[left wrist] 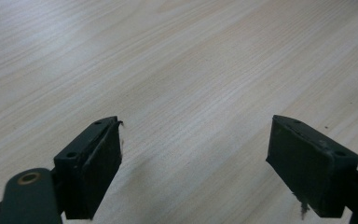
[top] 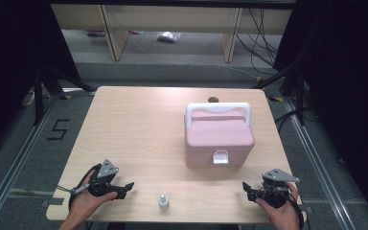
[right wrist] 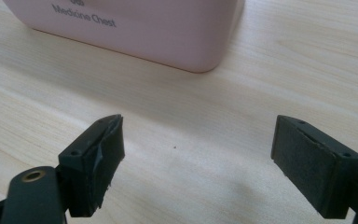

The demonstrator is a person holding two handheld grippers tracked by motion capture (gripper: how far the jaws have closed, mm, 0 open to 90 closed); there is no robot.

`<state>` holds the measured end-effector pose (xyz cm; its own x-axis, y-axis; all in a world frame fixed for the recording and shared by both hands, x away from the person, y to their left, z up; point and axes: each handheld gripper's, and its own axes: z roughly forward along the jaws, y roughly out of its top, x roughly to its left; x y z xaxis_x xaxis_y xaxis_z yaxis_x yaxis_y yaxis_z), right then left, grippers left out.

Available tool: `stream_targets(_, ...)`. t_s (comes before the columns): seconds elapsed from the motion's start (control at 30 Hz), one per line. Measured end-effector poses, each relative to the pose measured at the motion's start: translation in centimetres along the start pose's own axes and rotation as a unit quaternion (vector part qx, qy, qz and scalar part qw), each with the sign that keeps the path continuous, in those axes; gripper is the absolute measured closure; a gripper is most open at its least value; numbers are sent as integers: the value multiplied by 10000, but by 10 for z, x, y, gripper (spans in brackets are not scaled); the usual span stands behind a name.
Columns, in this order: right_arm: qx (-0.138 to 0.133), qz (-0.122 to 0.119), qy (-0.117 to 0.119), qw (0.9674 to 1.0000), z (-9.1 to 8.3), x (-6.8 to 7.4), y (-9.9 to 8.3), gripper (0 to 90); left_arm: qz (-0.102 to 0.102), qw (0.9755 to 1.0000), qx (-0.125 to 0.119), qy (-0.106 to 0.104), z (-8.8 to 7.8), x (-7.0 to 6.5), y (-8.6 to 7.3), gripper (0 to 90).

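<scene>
Light wooden table: pink plastic medicine chest with white handle is right of centre. Both grippers lie low at the near edge, jaws wide, empty: right gripper near the chest's front-right, left gripper front-left. Small white bottle stands between them.

Right tongs with two black jaws standing wide apart and nothing between them, hovering low over the pale wood-grain desk, rounded corner of a pink box lettered "Medicine Chest" just ahead at upper left
</scene>
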<state>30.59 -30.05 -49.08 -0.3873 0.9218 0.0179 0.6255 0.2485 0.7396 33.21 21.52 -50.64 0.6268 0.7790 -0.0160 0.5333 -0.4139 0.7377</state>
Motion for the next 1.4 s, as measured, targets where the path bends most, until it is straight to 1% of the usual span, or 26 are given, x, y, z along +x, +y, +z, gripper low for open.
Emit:
stream_targets(0.2, 49, 248, 48, 9997, -1, 2, 0, 181, 28, 10000, 18, -9, -1, 0, 0, 168)
stream_targets(0.3, -79, 158, -17, 9998, 0, 0, -1, 182, 44, 10000, 21, 17, -1, 1, 0, 168)
stream_targets(0.37, -53, 203, -20, 9998, -1, -1, 0, 196, -70, 9999, -2, -73, -2, 0, 1, 168)
stream_targets(0.4, -68, 29, -55, 10000, -1, -4, 0, 195, -107, 9999, -24, -119, -1, 0, 2, 168)
stream_targets(0.43, -74, 78, -37, 9999, 0, -4, -1, 195, -89, 9998, 14, -198, -3, 0, 2, 168)
stream_targets(0.5, -110, 82, -27, 9999, 0, -5, 0, 196, -115, 9998, -34, -157, -2, -1, 3, 168)
stream_targets(0.53, -48, 68, -25, 10000, 0, -6, 1, 218, -121, 9996, -145, -188, -4, -6, 6, 168)
stream_targets(0.57, -92, -43, -44, 9999, 0, -8, 2, 225, -19, 9998, -121, -156, -6, -8, 8, 167)
stream_targets(0.6, -19, 183, 23, 9998, 0, -6, 3, 225, -36, 9996, -173, -219, -6, -10, 10, 167)
stream_targets(0.63, -134, -22, -44, 9999, 2, -10, 4, 225, 30, 9997, -133, -223, -7, -11, 13, 168)
stream_targets(0.67, -63, 189, 5, 9998, 0, -8, 5, 226, 95, 9997, -108, -221, -7, -10, 15, 168)
stream_targets(0.7, -102, 19, -17, 9999, 0, -12, 7, 229, 27, 9997, -154, -204, -5, -11, 18, 168)
stream_targets(0.73, -106, -15, -4, 9999, 0, -14, 9, 244, 99, 9996, -94, -231, -5, -11, 21, 167)
stream_targets(0.8, -158, 66, -29, 9998, -1, -15, 11, 268, 158, 9995, -115, -249, -2, -13, 28, 168)
stream_targets(0.83, -208, -91, -27, 9997, -1, -20, 13, 268, 212, 9993, -115, -274, -2, -15, 32, 170)
stream_targets(0.9, -175, 16, -59, 9998, -3, -23, 16, 293, 254, 9990, -193, -313, 0, -17, 42, 183)
stream_targets(0.93, -219, -72, -52, 9997, -2, -28, 18, 299, 284, 9987, -254, -344, 1, -17, 47, 193)
stream_targets(0.97, -219, -72, -52, 9997, -2, -28, 18, 299, 284, 9987, -254, -344, 1, -17, 47, 215)
stream_targets(1.0, -227, 117, -154, 9996, -2, -32, 21, 329, 235, 9987, -328, -299, 1, -13, 55, 245)
stream_targets(1.07, -312, -92, -164, 9993, -2, -40, 24, 361, 223, 9987, -363, -283, 3, -10, 62, 266)
stream_targets(1.1, -356, -20, -70, 9993, -1, -42, 26, 376, 181, 9987, -396, -266, 4, -11, 65, 288)
stream_targets(1.17, -354, 44, -145, 9993, -1, -45, 29, 436, 255, 9985, -341, -336, 5, -11, 72, 339)
stream_targets(1.23, -414, -227, -186, 9987, 1, -52, 34, 469, 300, 9982, -399, -337, 10, -13, 78, 408)
stream_targets(1.3, -432, 50, -222, 9988, 3, -51, 37, 522, 392, 9978, -375, -375, 17, -14, 83, 475)
stream_targets(1.33, -472, -95, -244, 9985, 4, -56, 39, 550, 377, 9978, -387, -383, 21, -16, 86, 506)
stream_targets(1.4, -485, 37, -184, 9986, 8, -58, 43, 575, 465, 9973, -436, -371, 29, -19, 91, 600)
